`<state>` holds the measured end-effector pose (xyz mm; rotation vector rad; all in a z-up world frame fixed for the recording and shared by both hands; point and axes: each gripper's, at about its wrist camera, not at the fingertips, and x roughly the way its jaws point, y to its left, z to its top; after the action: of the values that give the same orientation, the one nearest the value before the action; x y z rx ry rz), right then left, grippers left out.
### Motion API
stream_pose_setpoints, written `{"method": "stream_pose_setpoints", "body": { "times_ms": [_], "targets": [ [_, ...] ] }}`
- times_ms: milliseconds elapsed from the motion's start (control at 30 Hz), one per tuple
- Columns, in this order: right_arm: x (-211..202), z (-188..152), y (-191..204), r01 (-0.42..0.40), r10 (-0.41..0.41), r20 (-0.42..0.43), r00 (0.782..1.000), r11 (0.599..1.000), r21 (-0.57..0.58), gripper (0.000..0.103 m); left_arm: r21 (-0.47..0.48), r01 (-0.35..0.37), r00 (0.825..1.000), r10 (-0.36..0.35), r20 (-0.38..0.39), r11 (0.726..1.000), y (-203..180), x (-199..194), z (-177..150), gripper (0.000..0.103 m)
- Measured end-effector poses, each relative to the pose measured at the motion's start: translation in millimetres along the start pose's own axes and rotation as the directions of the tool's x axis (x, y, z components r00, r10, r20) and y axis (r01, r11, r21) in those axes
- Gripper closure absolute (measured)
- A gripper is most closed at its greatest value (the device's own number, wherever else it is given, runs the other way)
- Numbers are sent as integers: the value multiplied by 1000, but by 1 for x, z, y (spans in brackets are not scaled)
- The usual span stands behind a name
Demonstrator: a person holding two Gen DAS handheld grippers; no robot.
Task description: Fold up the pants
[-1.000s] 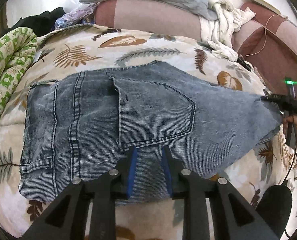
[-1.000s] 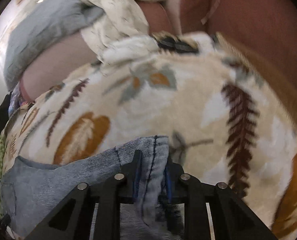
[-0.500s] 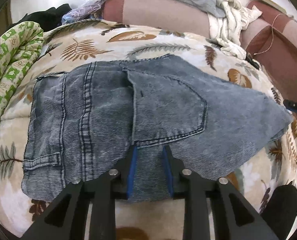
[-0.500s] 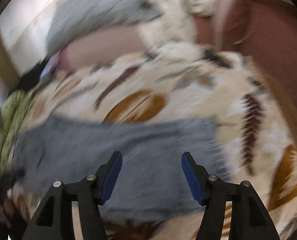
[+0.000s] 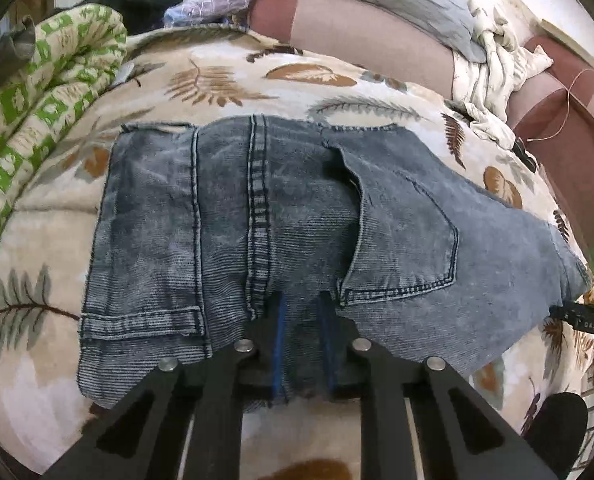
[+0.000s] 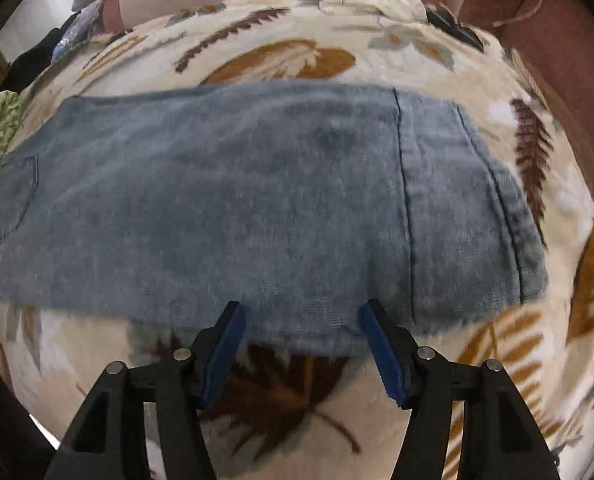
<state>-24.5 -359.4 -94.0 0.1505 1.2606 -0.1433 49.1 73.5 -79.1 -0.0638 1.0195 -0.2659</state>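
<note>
Left wrist view: the left gripper [image 5: 301,344] is pinched tight on the near edge of the folded jeans [image 5: 297,220] spread across the leaf-print blanket [image 5: 217,80]. Over the jeans' near edge, the right gripper [image 6: 301,344] gapes, gripping nothing.

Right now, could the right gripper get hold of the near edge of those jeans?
Probably yes. The right gripper is open, its blue fingers straddling the near edge of the jeans, which lie flat on the leaf-print blanket with nothing between.
</note>
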Motion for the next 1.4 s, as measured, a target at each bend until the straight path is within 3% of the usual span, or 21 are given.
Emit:
{"method": "stream_pose_setpoints", "body": {
  "times_ms": [167, 233, 300, 367, 500, 667, 733, 833, 1000, 1100, 1233, 1300, 1333, 1400],
  "targets": [
    [-1, 0, -5, -1, 2, -60, 998, 1000, 8, 38, 42, 2, 997, -5, 80, 999, -10, -15, 4, 85],
    [-14, 9, -2, -13, 14, -35, 999, 1000, 13, 36, 53, 25, 993, -31, 114, 998, -12, -21, 7, 84],
    [-39, 23, 3, -81, 80, 31, 996, 996, 24, 36, 65, 35, 987, -45, 151, 997, -16, -27, 9, 82],
    [-64, 38, 20, -138, 139, 103, 985, 990, -16, 36, 72, 49, 984, -60, 167, 996, -21, -28, 7, 73],
    [-86, 82, 82, -298, 315, 153, 937, 946, -126, 35, 97, 64, 986, -78, 150, 993, -25, -20, -3, 72],
    [-44, 132, 161, -409, 436, 121, 892, 891, -197, 35, 120, 108, 988, -121, 100, 987, -25, -20, -15, 72],
    [-21, 155, 184, -436, 458, 97, 883, 880, -188, 35, 159, 74, 991, -90, 96, 984, -32, -23, -21, 71],
    [-9, 166, 208, -406, 430, 85, 899, 889, -212, 35, 164, 54, 994, -69, 85, 985, -35, -26, -24, 67],
    [13, 193, 230, -388, 411, 46, 911, 888, -247, 35, 83, -82, 992, 74, 103, 993, -16, -30, -18, 51],
    [23, 204, 244, -358, 381, 24, 924, 888, -289, 35, -8, -62, 997, 63, 36, 998, 4, -22, -17, 49],
    [42, 214, 256, -311, 325, -13, 946, 894, -321, 35, 46, -108, 994, 107, 13, 993, -1, -11, -21, 48],
    [52, 214, 260, -291, 296, -37, 954, 898, -331, 41, 54, -114, 993, 113, 16, 992, -2, -11, -21, 48],
    [55, 213, 263, -271, 274, -40, 961, 899, -344, 57, 47, -107, 994, 107, 14, 993, -1, -10, -21, 48],
    [59, 207, 268, -270, 268, -58, 962, 890, -367, 69, 34, -98, 995, 98, 14, 995, 1, -11, -21, 48]
  ]
}}
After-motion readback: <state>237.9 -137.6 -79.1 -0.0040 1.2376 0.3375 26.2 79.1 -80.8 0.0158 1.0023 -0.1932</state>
